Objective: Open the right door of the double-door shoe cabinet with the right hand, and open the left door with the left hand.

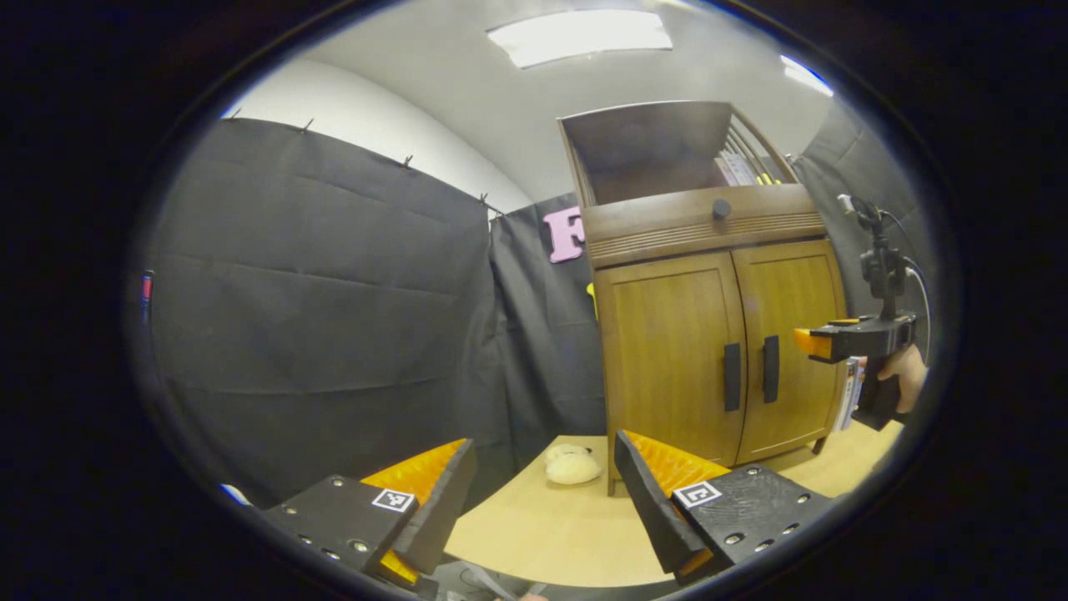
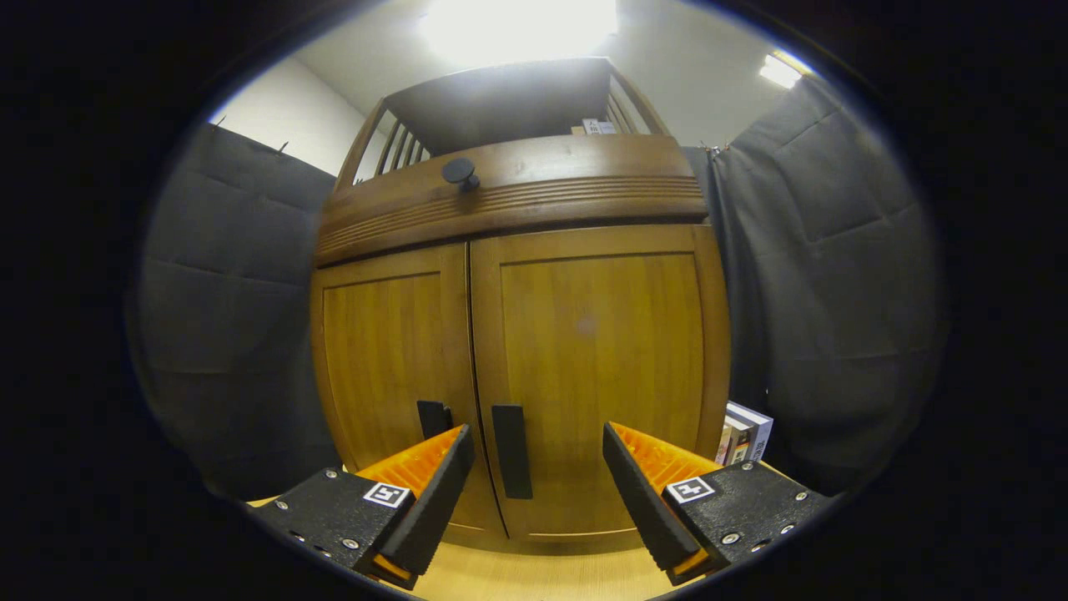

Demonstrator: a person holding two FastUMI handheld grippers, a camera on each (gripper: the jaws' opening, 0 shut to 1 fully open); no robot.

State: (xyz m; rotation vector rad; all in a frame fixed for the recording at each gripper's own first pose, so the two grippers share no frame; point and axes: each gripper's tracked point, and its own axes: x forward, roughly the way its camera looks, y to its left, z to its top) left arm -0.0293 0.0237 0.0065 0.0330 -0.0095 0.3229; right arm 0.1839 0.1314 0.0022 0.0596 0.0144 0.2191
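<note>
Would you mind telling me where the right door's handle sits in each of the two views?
Left gripper view: the right door's handle is right of centre, on the closed cabinet.
Right gripper view: the handle is low at centre, between the right gripper fingers but beyond them.
Shared landmark: the round knob above the doors.

Shoe cabinet point(image 1: 709, 334) standing on the table point(image 1: 567, 534), both doors side by side, handles meeting at the middle. Left of its base, a soft toy point(image 1: 571, 466). Right of it, books point(image 2: 745, 431). Behind, the cloth wall point(image 1: 317, 300).
</note>
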